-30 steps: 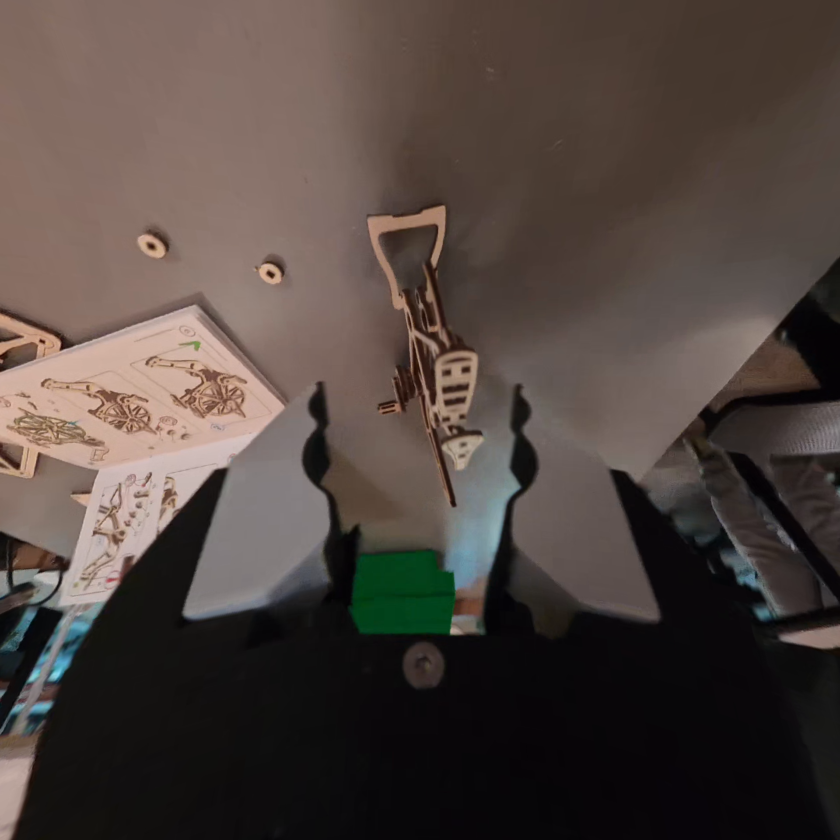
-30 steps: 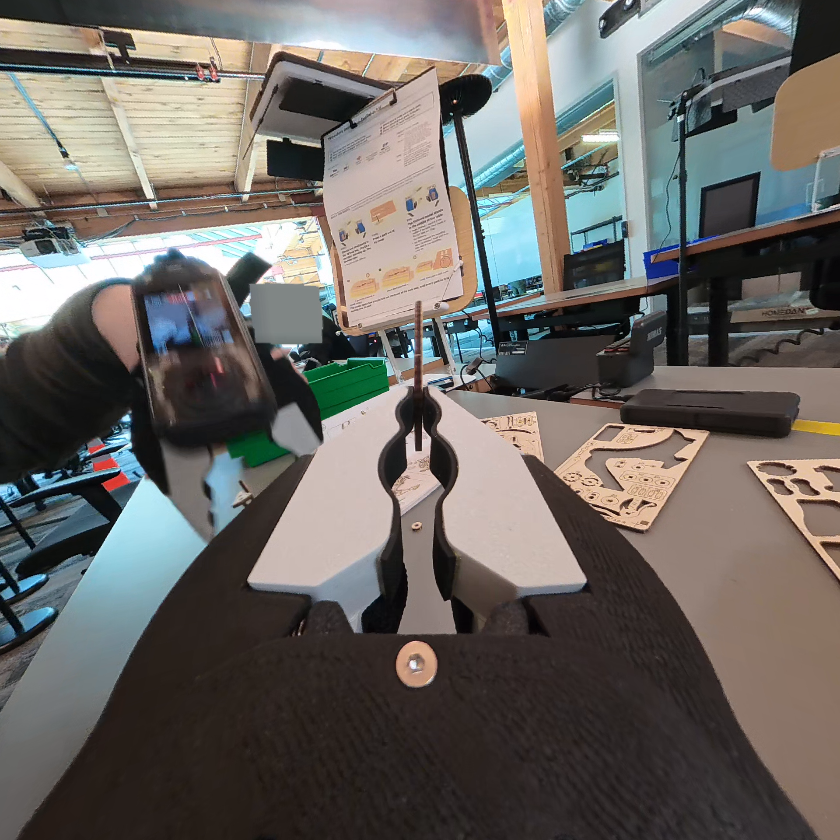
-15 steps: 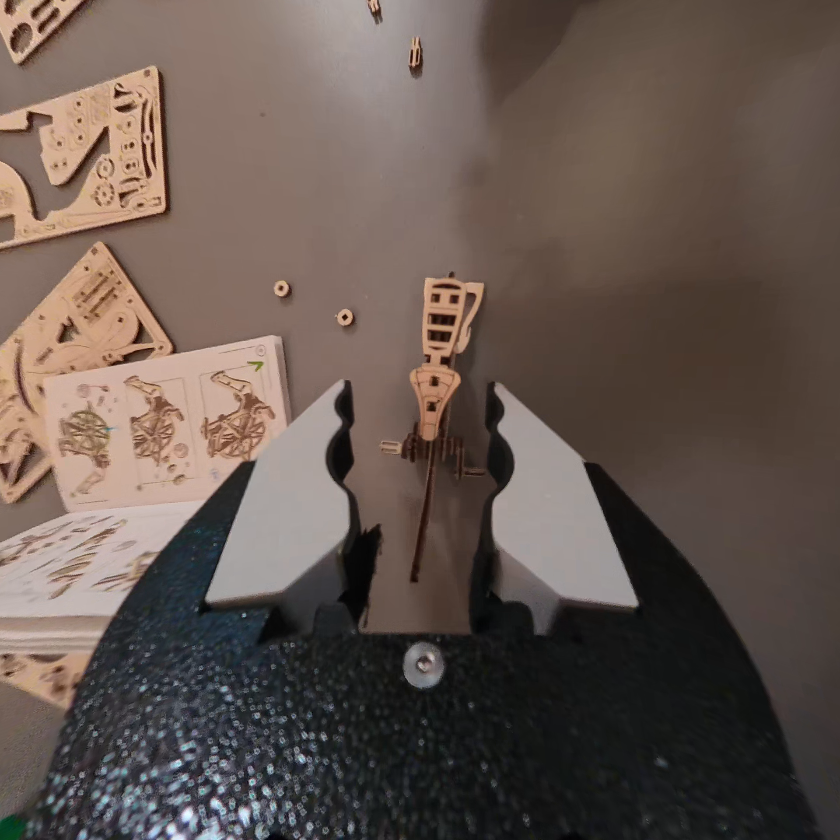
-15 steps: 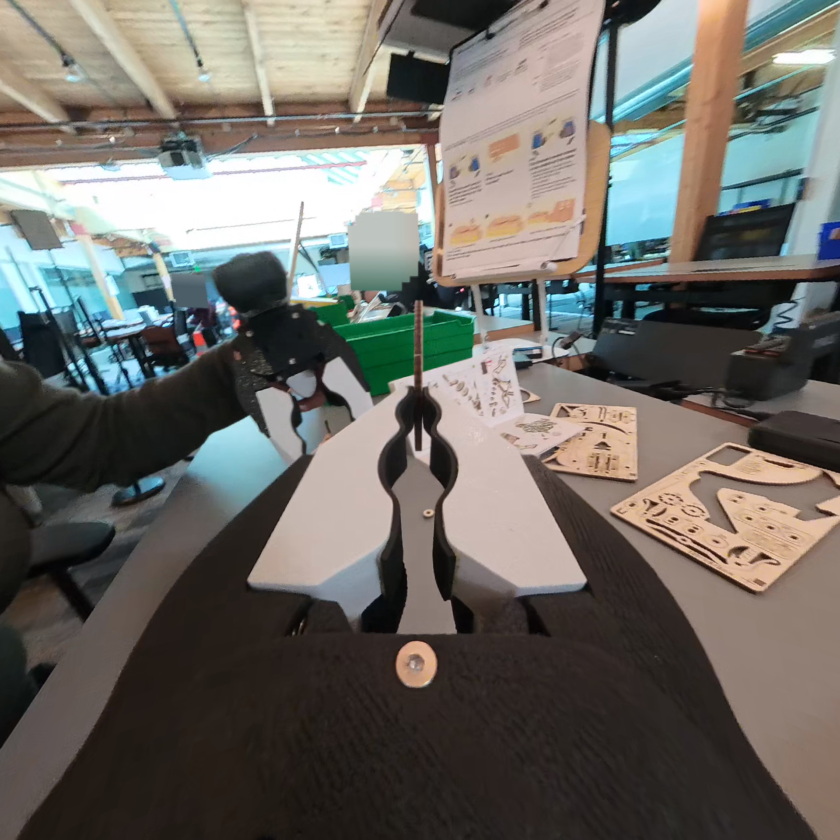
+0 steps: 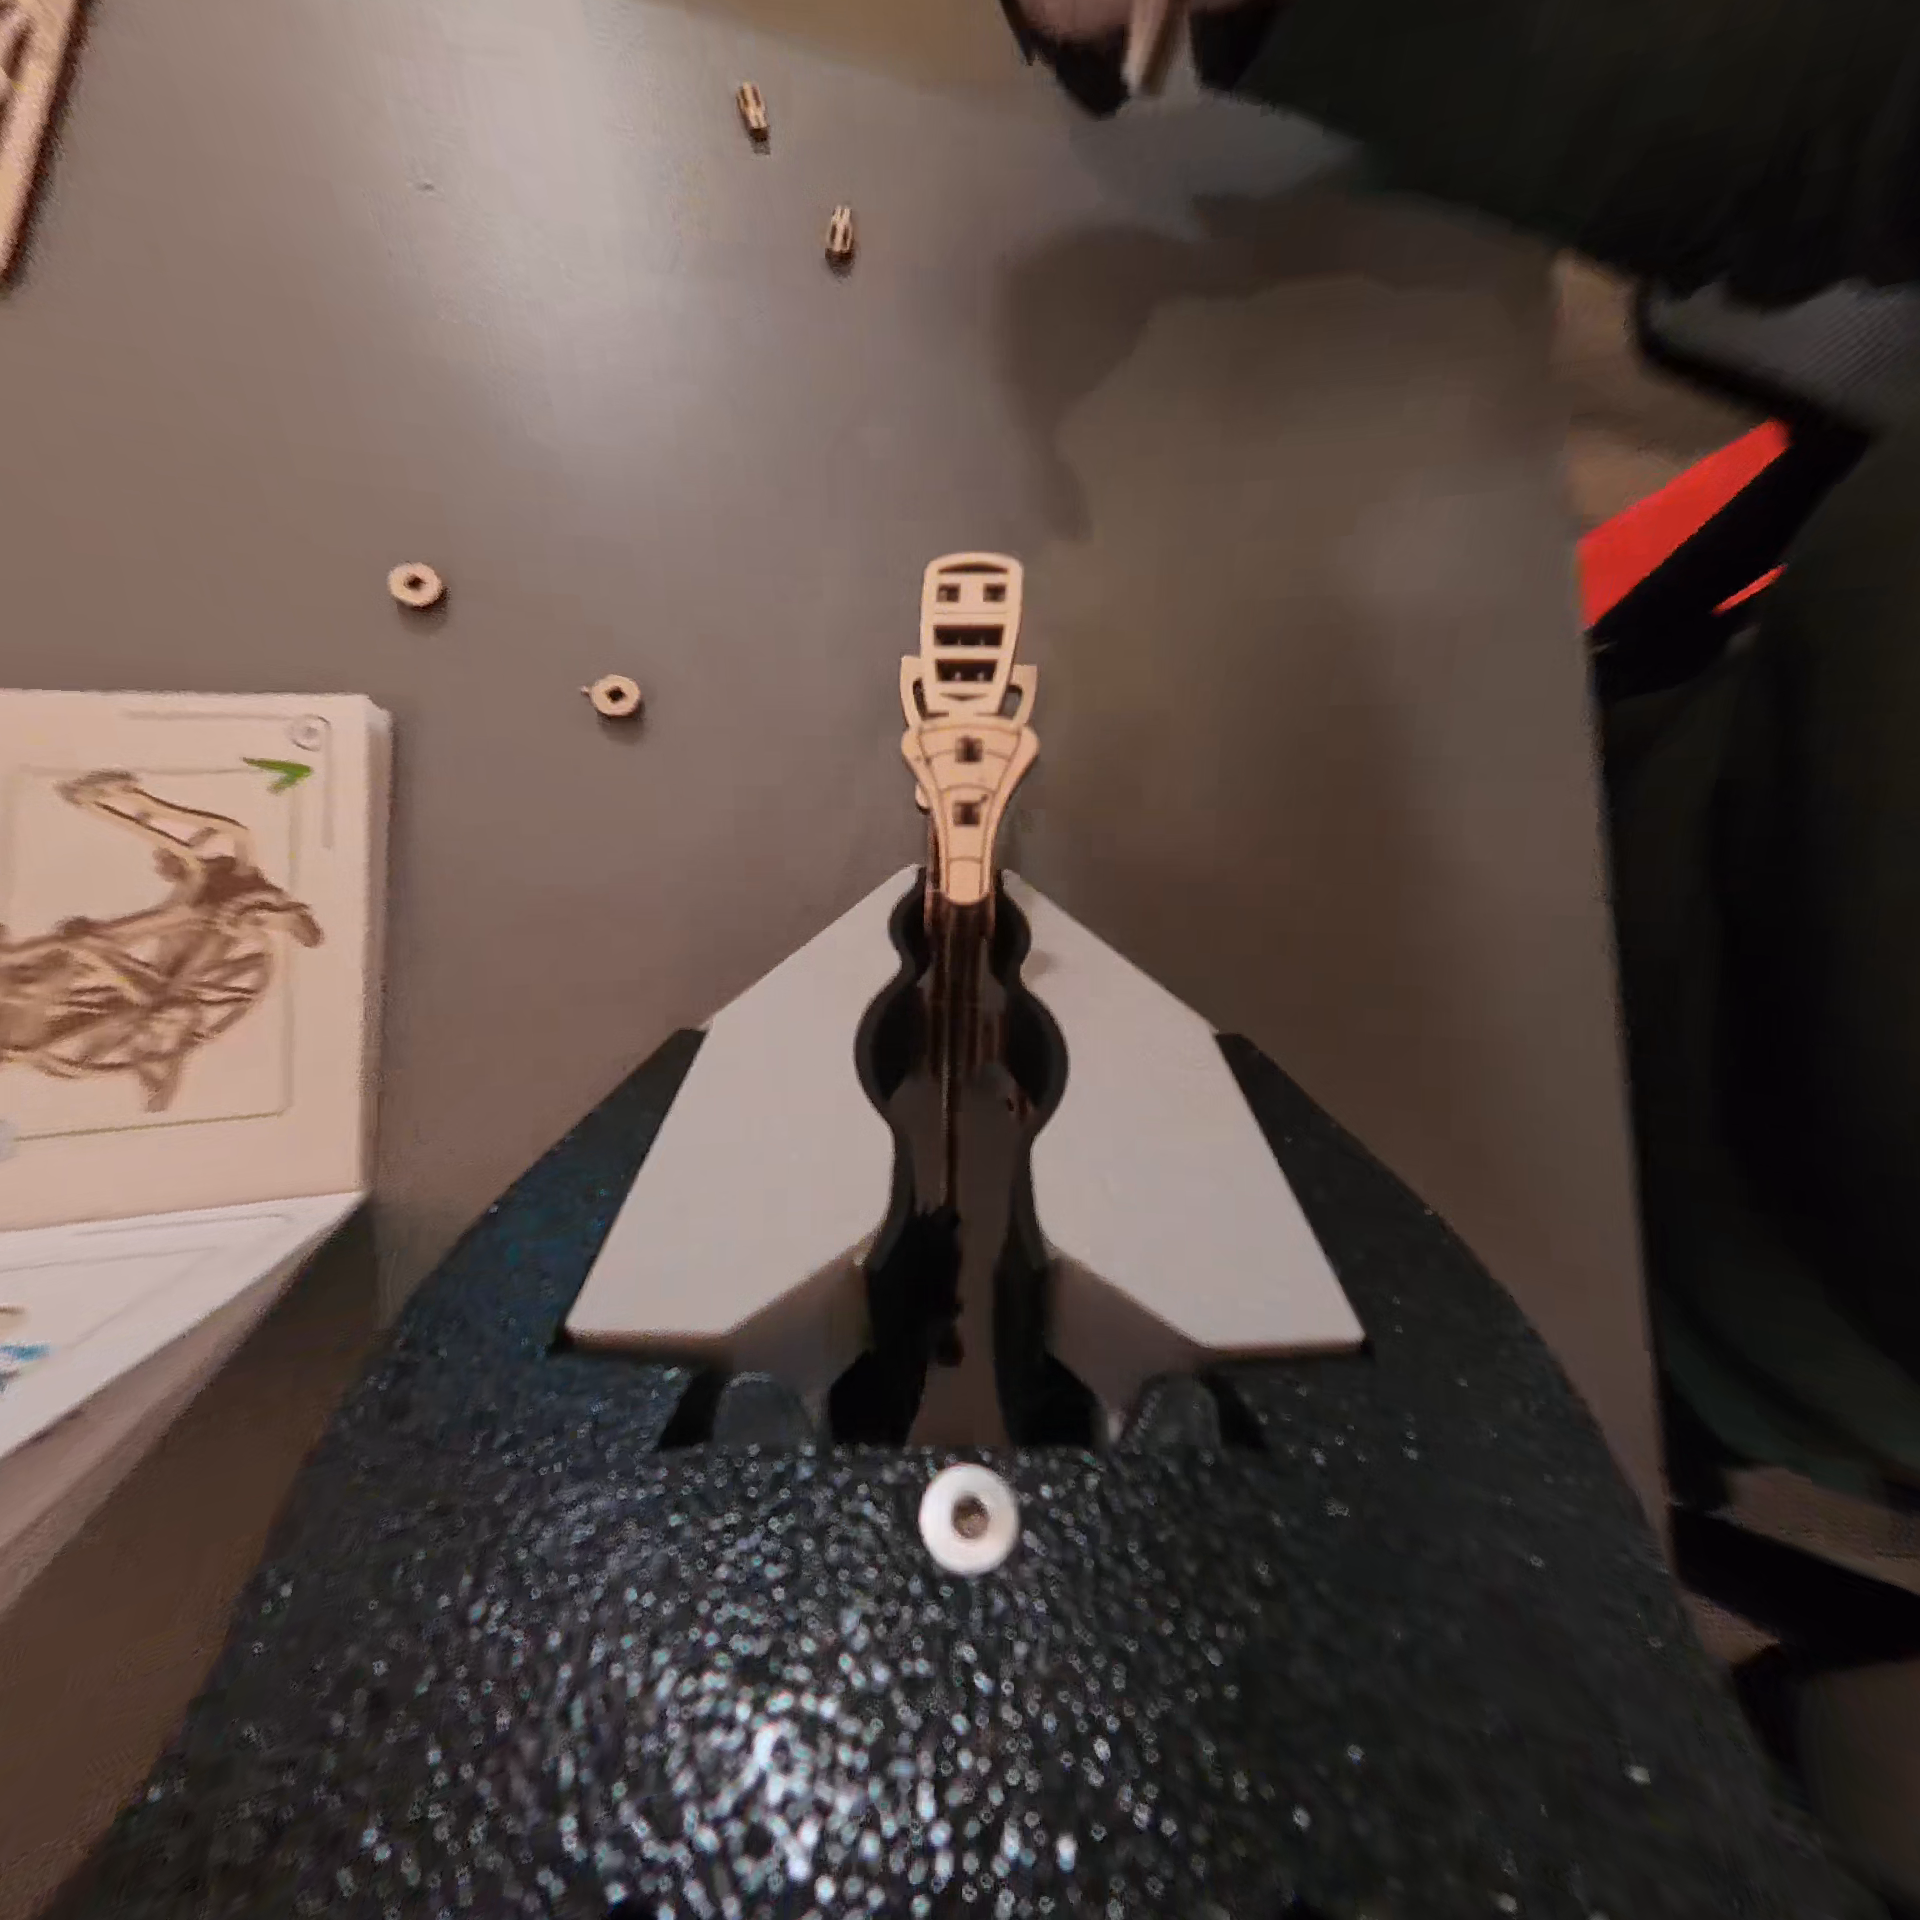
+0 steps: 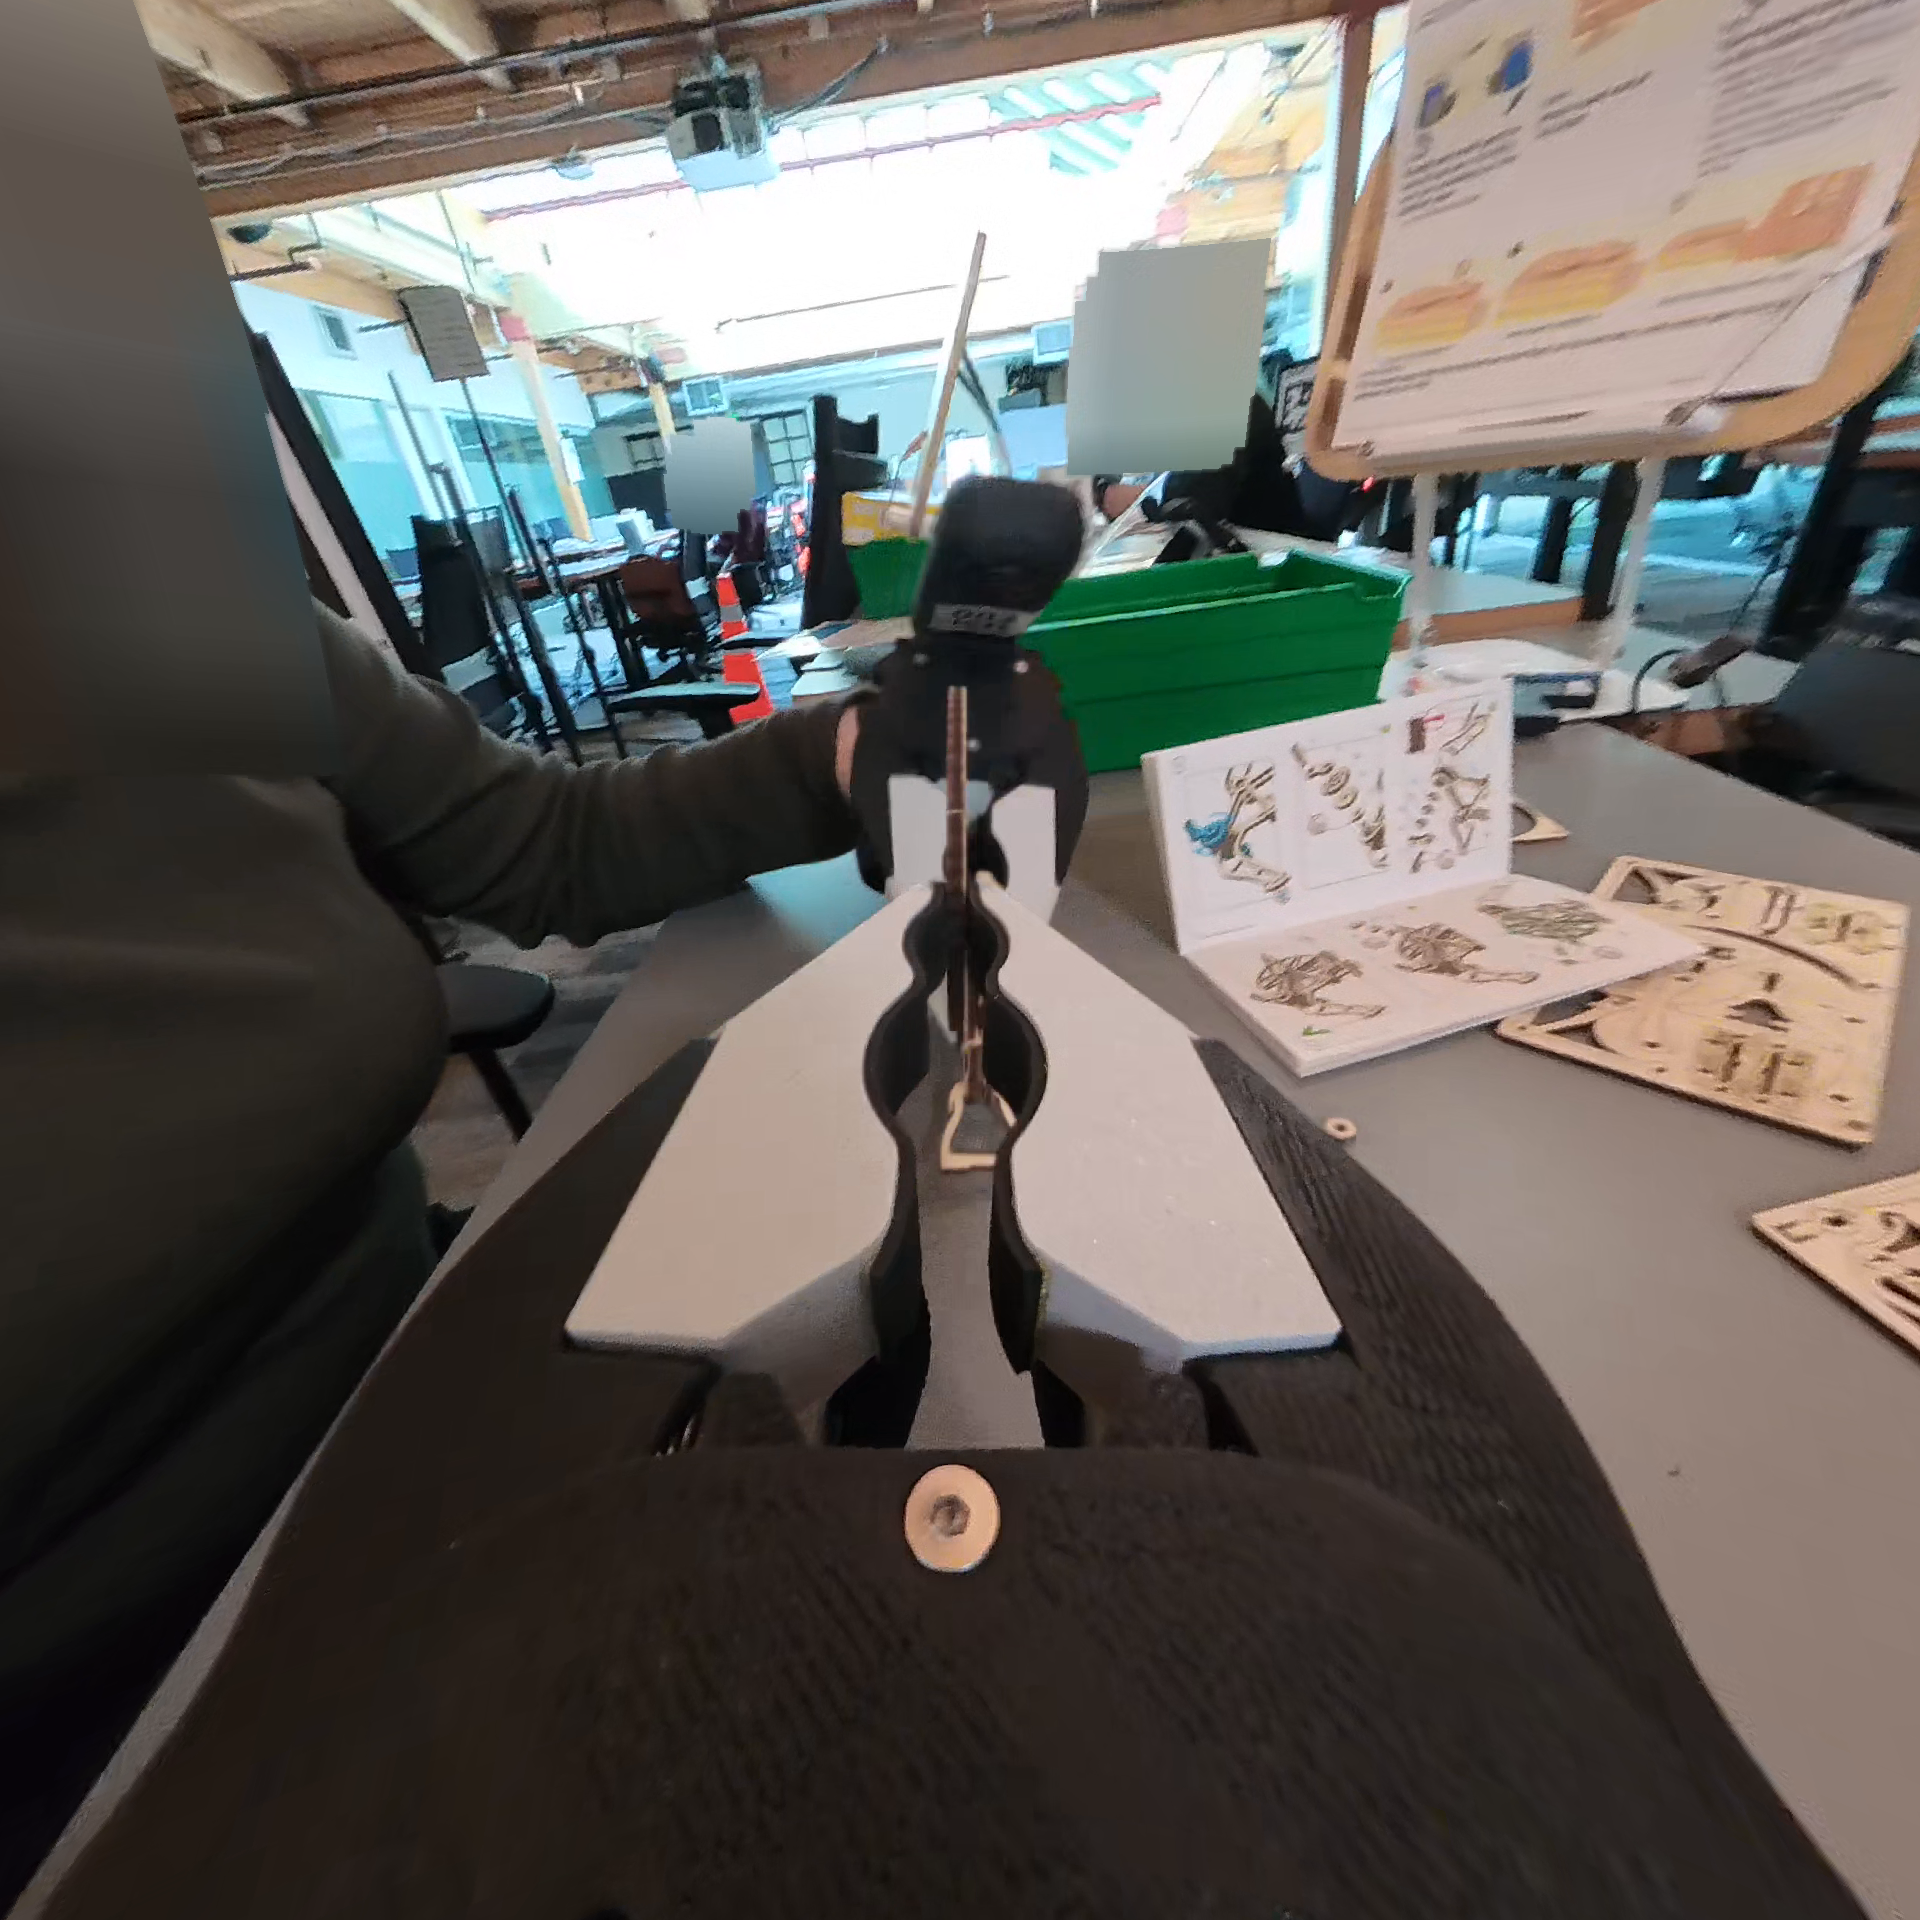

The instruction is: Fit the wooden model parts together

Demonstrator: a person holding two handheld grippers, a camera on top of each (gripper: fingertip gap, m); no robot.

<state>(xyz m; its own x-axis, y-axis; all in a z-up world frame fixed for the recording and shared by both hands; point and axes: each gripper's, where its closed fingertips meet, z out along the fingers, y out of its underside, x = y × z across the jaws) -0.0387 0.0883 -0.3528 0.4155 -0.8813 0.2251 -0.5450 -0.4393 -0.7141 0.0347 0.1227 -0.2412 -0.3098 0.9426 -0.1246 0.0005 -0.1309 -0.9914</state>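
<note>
My left gripper [image 5: 961,894] is shut on the wooden model [image 5: 968,717], a slotted pale assembly that sticks out past the fingertips over the grey table [image 5: 1299,727]. My right gripper [image 6: 956,899] is shut on a thin wooden part [image 6: 954,769] that stands up edge-on from its tips. In the right wrist view the left gripper [image 6: 971,847] faces me just beyond that part. The model's loop end [image 6: 971,1132] shows through the gap between my right fingers. The right gripper [image 5: 1127,47] is a blur at the top of the left wrist view.
An open instruction booklet [image 6: 1351,904] lies right of the grippers and also shows in the left wrist view [image 5: 177,935]. Wooden part sheets [image 6: 1714,1029] lie farther right. Loose washers [image 5: 416,584] and small pegs [image 5: 840,234] dot the table. Green bins [image 6: 1205,644] and a clipboard stand [image 6: 1610,229] are behind. The gap from one gripper's tips to the other's is roughly 15 centimeters.
My left gripper has come down around the model and shut on it. My right gripper, still holding the thin part, has swung left and now points straight at the left gripper.
</note>
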